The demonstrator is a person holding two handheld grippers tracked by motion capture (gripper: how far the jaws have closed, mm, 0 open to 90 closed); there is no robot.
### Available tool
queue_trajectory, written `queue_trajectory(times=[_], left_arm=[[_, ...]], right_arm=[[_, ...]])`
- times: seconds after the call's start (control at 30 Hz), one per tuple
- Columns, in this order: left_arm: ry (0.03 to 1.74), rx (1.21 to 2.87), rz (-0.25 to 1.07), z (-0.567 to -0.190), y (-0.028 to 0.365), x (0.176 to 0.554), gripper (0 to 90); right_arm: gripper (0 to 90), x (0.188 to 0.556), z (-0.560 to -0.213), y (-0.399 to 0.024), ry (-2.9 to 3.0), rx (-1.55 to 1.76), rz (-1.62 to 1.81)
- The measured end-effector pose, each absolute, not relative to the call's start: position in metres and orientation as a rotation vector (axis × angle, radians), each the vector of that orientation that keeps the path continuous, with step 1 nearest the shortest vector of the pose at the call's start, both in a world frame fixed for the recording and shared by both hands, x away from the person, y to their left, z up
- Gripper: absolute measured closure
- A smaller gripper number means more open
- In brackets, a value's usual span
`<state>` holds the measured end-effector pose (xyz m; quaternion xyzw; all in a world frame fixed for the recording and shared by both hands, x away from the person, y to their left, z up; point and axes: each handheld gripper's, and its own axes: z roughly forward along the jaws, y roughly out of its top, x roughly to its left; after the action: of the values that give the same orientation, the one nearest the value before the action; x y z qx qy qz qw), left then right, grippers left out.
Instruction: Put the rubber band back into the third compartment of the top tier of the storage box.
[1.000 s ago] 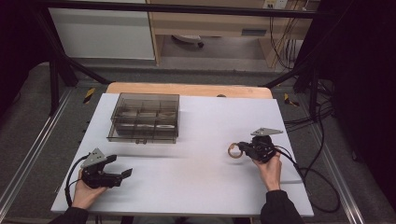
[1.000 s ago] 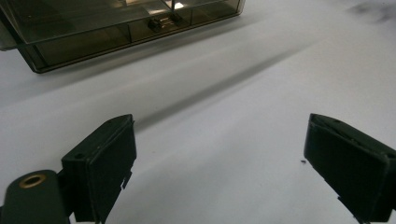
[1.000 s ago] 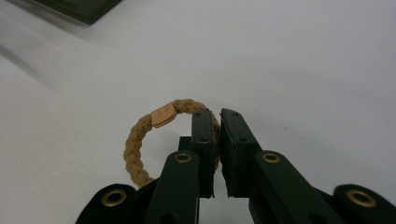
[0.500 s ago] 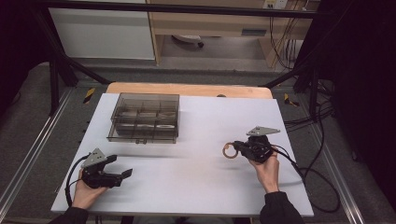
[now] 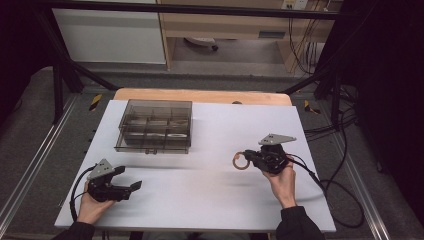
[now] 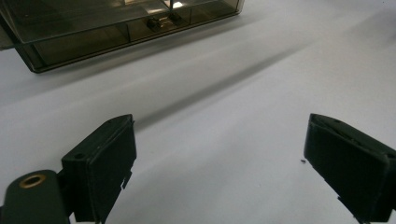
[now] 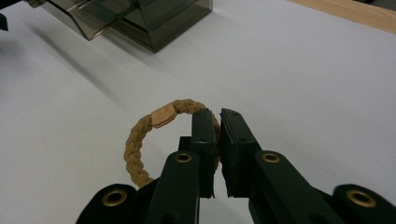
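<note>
Counted, per kind:
- 1 braided ring (image 7: pixel 140 140), tan, w/ 1 small tag on it.
- 1 compartment box (image 5: pixel 156 126), smoky clear plastic; approx. 9 cells, exact no. hard to tell.
- 2 grippers: left gripper (image 5: pixel 136 186), right gripper (image 5: pixel 248 158); 2 black jaws each.
- 2 hands: left hand (image 5: pixel 90 205), right hand (image 5: pixel 283 183).
- 1 table (image 5: pixel 215 200), white top.
- 2 grey three-cornered plates, 1 per gripper.

Tan braided rope ring (image 7: pixel 140 140), small tag, pinched upright above white table.
</note>
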<state>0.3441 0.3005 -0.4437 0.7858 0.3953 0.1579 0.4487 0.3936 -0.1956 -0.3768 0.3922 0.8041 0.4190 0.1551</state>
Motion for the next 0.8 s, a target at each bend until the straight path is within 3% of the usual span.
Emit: queue_trajectory(times=[0.8], left_arm=[[0.979, 1.941, 0.391, -0.444, 0.301, 0.344, 9.1]], right_arm=[[84.7, 0.395, -0.357, -0.157, 2.333, 1.026, 1.249]])
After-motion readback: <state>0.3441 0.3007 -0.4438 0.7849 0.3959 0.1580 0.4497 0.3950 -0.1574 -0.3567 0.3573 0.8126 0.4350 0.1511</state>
